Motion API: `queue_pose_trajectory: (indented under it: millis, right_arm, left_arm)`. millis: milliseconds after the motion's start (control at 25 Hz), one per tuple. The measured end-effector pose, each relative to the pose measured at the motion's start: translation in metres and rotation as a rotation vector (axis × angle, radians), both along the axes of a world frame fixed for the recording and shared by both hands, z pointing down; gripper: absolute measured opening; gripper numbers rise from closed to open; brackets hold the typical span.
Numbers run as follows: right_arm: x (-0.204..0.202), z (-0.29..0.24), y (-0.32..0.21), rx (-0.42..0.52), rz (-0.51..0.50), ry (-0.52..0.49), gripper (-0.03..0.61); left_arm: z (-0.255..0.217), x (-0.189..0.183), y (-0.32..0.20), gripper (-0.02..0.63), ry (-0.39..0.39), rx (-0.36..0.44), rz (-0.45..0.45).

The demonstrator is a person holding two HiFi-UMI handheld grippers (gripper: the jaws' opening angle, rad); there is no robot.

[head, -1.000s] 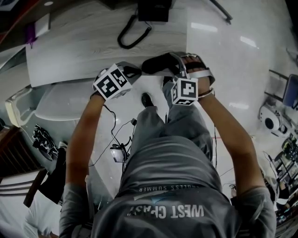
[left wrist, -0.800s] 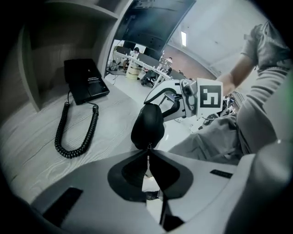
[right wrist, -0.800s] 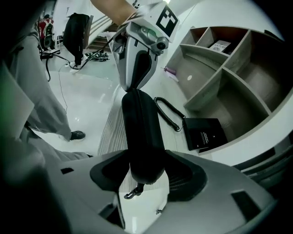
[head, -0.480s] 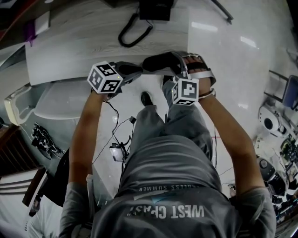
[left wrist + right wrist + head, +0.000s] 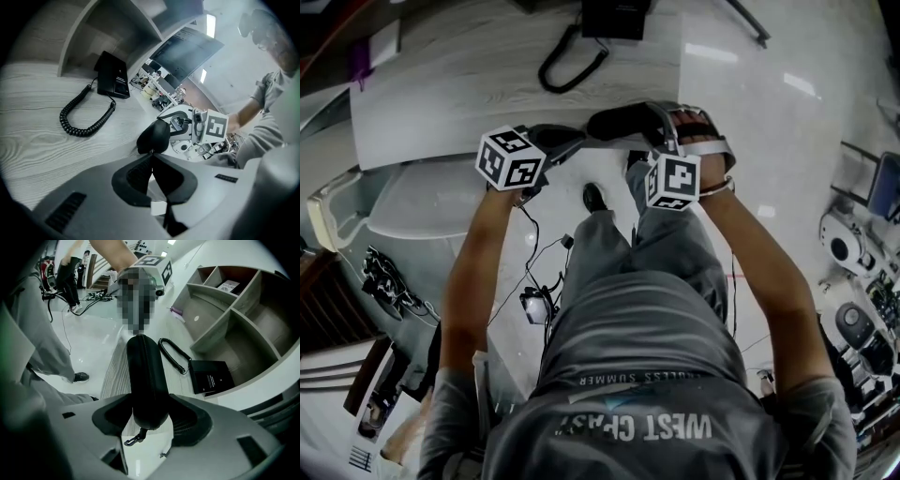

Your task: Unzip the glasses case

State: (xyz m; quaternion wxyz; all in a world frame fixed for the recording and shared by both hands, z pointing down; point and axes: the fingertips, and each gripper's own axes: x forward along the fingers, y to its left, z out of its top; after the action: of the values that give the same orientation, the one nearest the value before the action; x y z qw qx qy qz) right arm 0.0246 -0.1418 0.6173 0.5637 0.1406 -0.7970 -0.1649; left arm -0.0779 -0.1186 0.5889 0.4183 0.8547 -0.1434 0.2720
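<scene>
The black glasses case (image 5: 623,122) is held in the air over the desk edge, long and rounded. My right gripper (image 5: 659,125) is shut on one end of it; in the right gripper view the case (image 5: 145,376) runs away from between the pads, and my right gripper (image 5: 149,409) has a small metal clip (image 5: 135,439) hanging below it. My left gripper (image 5: 578,141) is at the case's other end. In the left gripper view its jaws meet tip to tip (image 5: 151,152) right against the case (image 5: 154,136), pinching a small tab there, the zip pull as far as I can tell.
A black phone base (image 5: 113,75) with a coiled cord (image 5: 86,117) lies on the pale wooden desk (image 5: 469,84). Shelf compartments (image 5: 234,310) stand behind it. Below the case are the glossy floor and the person's own legs and shoe (image 5: 595,199). Other people (image 5: 70,273) stand far off.
The left gripper has rolled about its own axis, so its marker cube shows a different face and sits slightly further left. The right gripper and the case have stayed put.
</scene>
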Motion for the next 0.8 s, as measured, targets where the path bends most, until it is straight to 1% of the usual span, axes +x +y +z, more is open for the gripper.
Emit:
queue_pose_trajectory:
  millis: [120,240,360,440,520,600,680,720,800]
  right_arm:
    - [0.001,0.000,-0.001,-0.026,0.036,0.021,0.255]
    - [0.002,0.000,-0.002,-0.055,0.085,0.041,0.253]
    - [0.002,0.000,-0.001,-0.093,0.130,0.071,0.253]
    - [0.000,0.000,0.002,-0.124,0.141,0.075,0.255]
    - [-0.005,0.000,0.008,-0.154,0.122,0.040,0.256]
    - [-0.013,-0.002,0.014,-0.168,0.073,-0.036,0.258]
    - [-0.018,-0.004,0.018,-0.168,0.025,-0.102,0.261]
    - [-0.018,-0.003,0.020,-0.166,0.016,-0.113,0.259]
    - [-0.016,-0.002,0.021,-0.156,0.022,-0.087,0.252]
  left_arm:
    - [-0.003,0.000,-0.003,0.000,-0.070,0.053,-0.016]
    - [-0.008,0.001,-0.007,-0.002,-0.125,0.089,-0.061]
    - [-0.007,-0.001,-0.012,-0.002,-0.223,0.143,-0.079]
    - [-0.002,-0.004,-0.014,-0.002,-0.285,0.169,-0.083]
    - [0.004,-0.011,-0.015,-0.002,-0.317,0.164,-0.104]
    - [0.009,-0.018,-0.015,-0.002,-0.343,0.155,-0.118]
    - [0.014,-0.023,-0.014,-0.002,-0.365,0.152,-0.106]
    - [0.016,-0.023,-0.012,-0.002,-0.375,0.153,-0.090]
    - [0.018,-0.021,-0.007,-0.002,-0.390,0.155,-0.057]
